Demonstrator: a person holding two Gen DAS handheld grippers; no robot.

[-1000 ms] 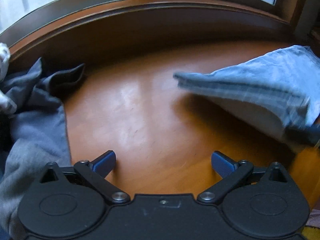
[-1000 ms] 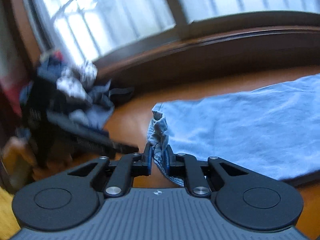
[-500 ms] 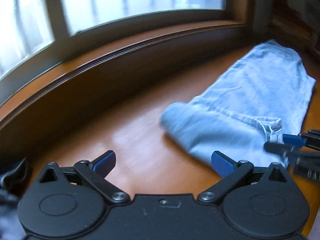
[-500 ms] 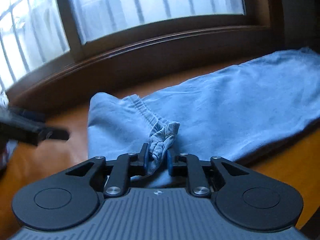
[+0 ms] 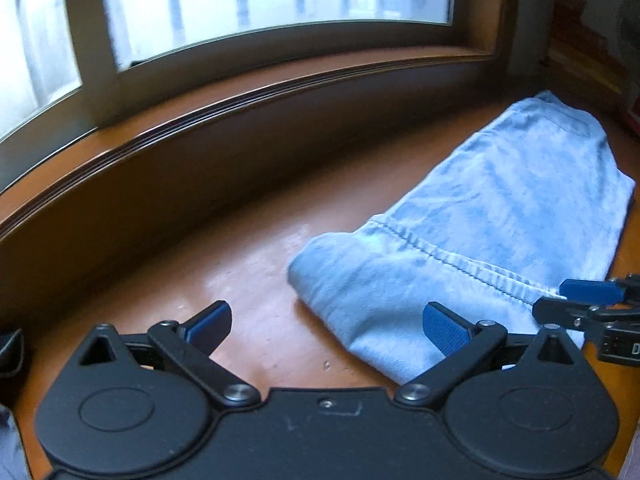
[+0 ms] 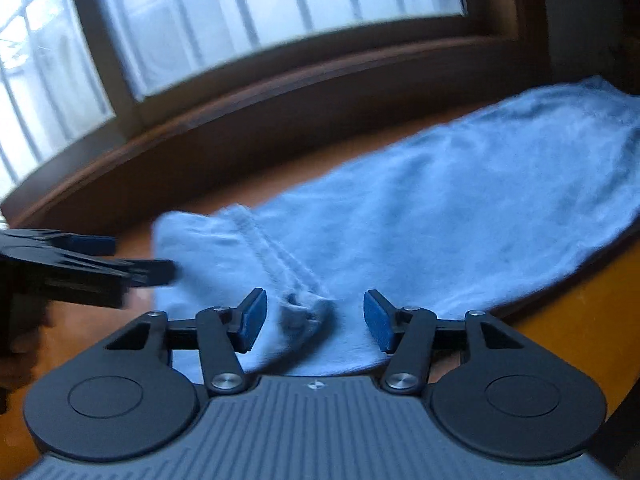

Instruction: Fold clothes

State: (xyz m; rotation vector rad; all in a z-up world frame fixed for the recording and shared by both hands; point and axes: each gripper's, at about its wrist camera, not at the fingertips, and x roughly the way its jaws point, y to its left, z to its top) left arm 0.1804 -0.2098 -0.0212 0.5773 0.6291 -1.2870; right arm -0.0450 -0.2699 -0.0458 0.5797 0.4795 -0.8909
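The left tool (image 5: 326, 322) is wide apart and grasps nothing. It hangs over the bare orange-brown tabletop (image 5: 240, 272), just left of the near end of the light blue garment (image 5: 500, 216). Only its right pad (image 5: 444, 328) is in front of the cloth.

The light blue garment lies flat on the tabletop, below the window (image 5: 260, 4). It runs from the near middle up toward the far right corner. A stitched seam (image 5: 452, 256) goes across its near end.

The right tool (image 6: 315, 322) has just been opening. A small bunched bit of the cloth (image 6: 302, 314) sits between its blue pads, but the pads do not press on it. It has let go. The left tool shows at the left edge of the right tool's view.
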